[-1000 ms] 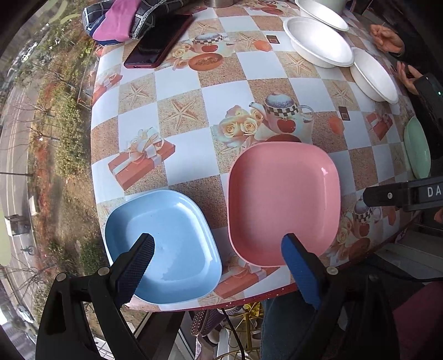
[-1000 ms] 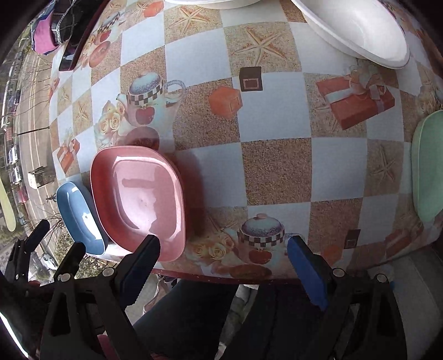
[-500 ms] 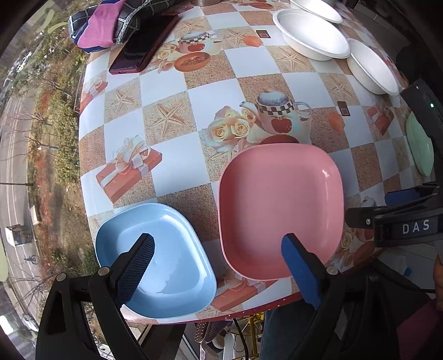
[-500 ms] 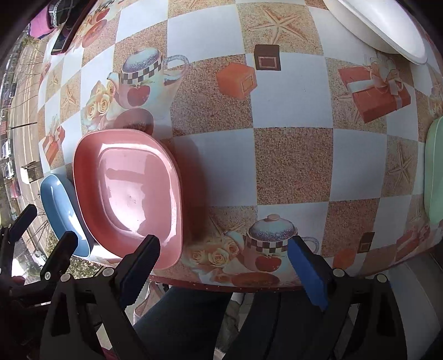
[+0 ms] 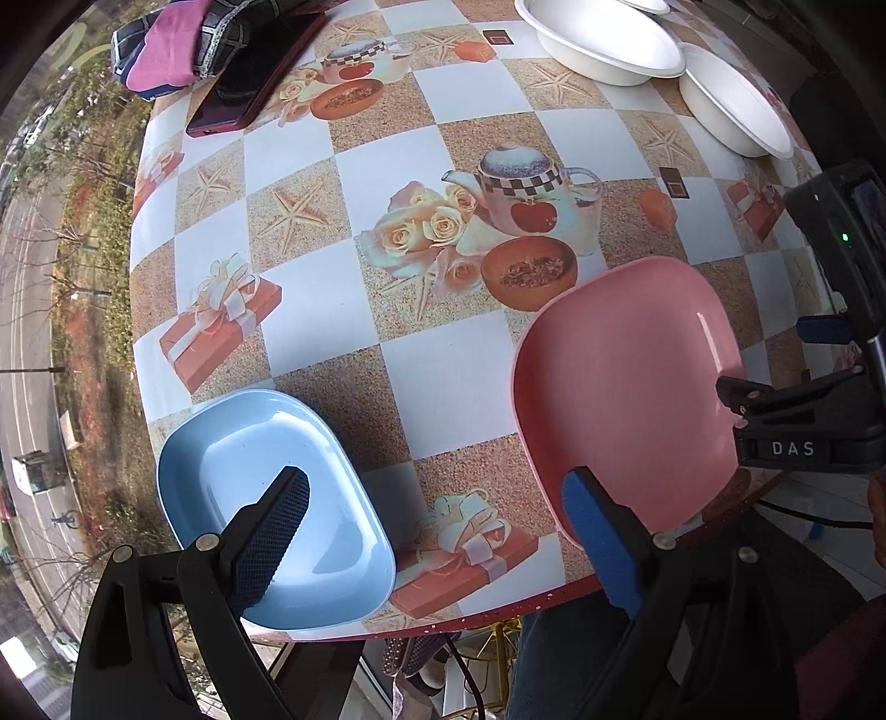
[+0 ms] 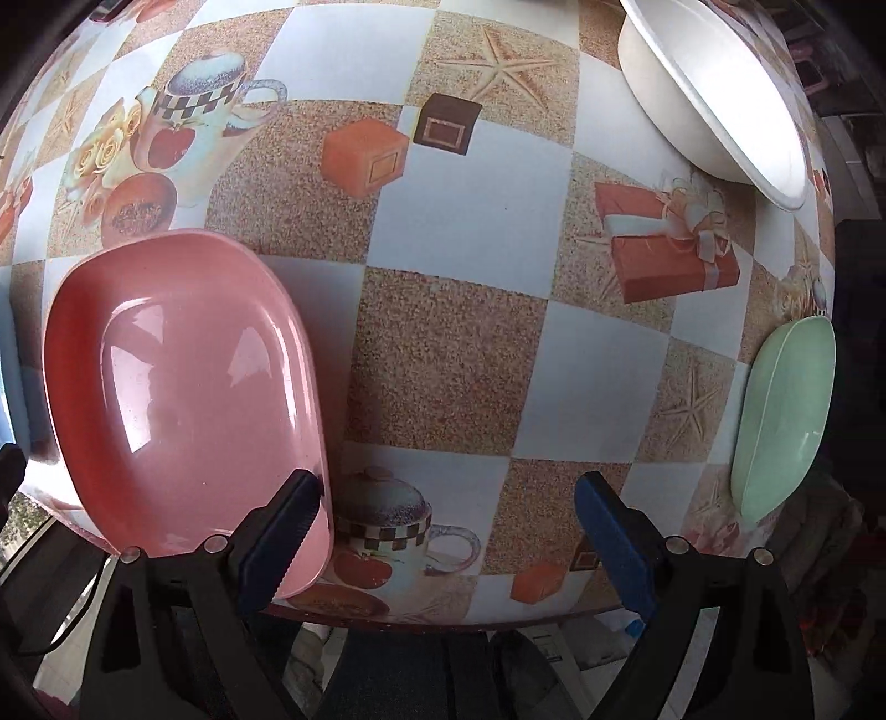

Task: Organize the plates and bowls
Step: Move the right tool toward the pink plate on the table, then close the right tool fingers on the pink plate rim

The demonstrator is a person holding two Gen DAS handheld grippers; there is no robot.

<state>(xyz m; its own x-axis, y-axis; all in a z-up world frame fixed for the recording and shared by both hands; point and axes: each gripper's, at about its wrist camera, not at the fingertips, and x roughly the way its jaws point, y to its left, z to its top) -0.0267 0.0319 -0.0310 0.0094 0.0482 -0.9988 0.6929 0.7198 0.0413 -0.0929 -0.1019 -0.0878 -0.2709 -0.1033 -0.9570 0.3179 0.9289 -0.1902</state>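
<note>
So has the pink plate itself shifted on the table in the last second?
No. The pink plate keeps its far edge against the printed orange bowl on the tablecloth, as before; only the camera has come closer.

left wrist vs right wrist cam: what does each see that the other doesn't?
Left wrist only: blue plate under the left tool, a phone and folded cloth at the far edge, a second white bowl, and the right tool from the side.

Right wrist only: green plate at the table's edge.

Both: pink plate, the nearer white bowl, and the patterned tablecloth.
</note>
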